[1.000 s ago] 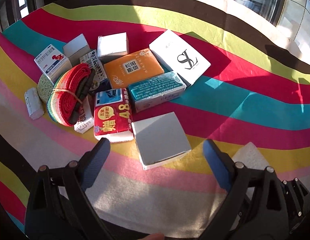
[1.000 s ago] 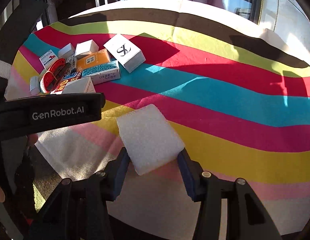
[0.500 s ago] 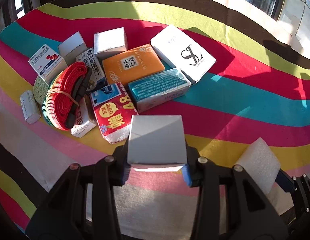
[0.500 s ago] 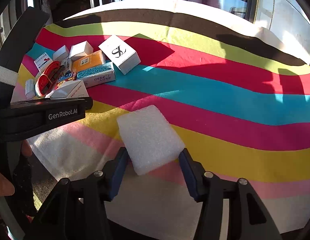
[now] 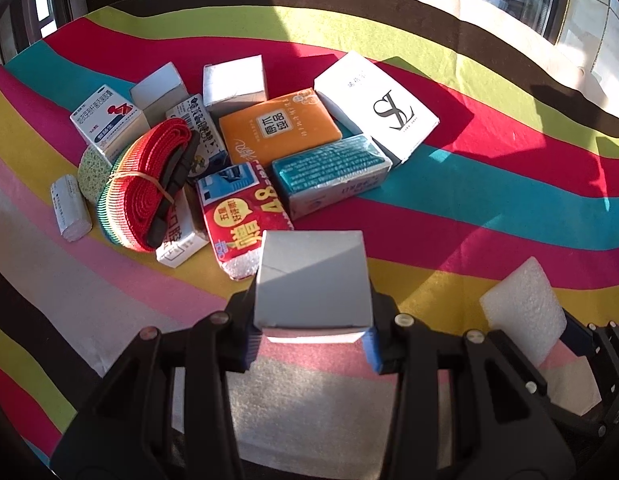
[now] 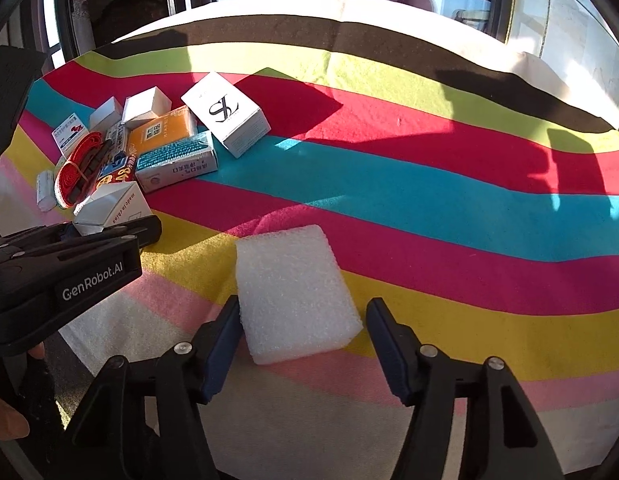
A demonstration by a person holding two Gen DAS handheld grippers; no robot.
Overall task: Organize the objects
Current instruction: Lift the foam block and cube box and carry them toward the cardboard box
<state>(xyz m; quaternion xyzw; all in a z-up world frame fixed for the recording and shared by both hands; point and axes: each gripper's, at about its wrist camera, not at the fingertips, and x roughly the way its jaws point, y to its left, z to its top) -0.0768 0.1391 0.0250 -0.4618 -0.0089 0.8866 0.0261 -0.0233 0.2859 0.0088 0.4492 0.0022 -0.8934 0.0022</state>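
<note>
- The left gripper [image 5: 311, 346] is clamped on one plain grey-white cardboard box [image 5: 312, 282], its two blue-padded fingers pressing the box's left and right sides; the box sits at the near edge of the pile, over the yellow and pink bands of the striped cloth [image 5: 489, 208].
- The right gripper [image 6: 303, 334] stands spread wide around one white foam block [image 6: 293, 292]; the left finger [image 6: 223, 340] sits just beside the block's edge and the right finger is clearly apart from it, so nothing is gripped. The block lies flat on the cloth.
- In the left wrist view the same foam block [image 5: 523, 304] shows at the right, well apart from the pile.
- The pile holds, counted:
- one large white box with a black "SL" monogram [image 5: 377, 104];
- one orange tissue pack [image 5: 279, 126], touching the monogram box;
- one teal tissue pack [image 5: 333, 172], just in front of the orange one;
- one red packet printed "48" [image 5: 241, 216], touching the held box's far-left corner;
- two small plain white boxes [image 5: 234, 80] and [image 5: 159, 90] at the back;
- one white medicine box with red and blue print [image 5: 107, 120];
- one rolled red-and-green webbing strap with a black buckle [image 5: 143, 184];
- one small white paper-wrapped roll [image 5: 69, 208] at the left end.
</note>
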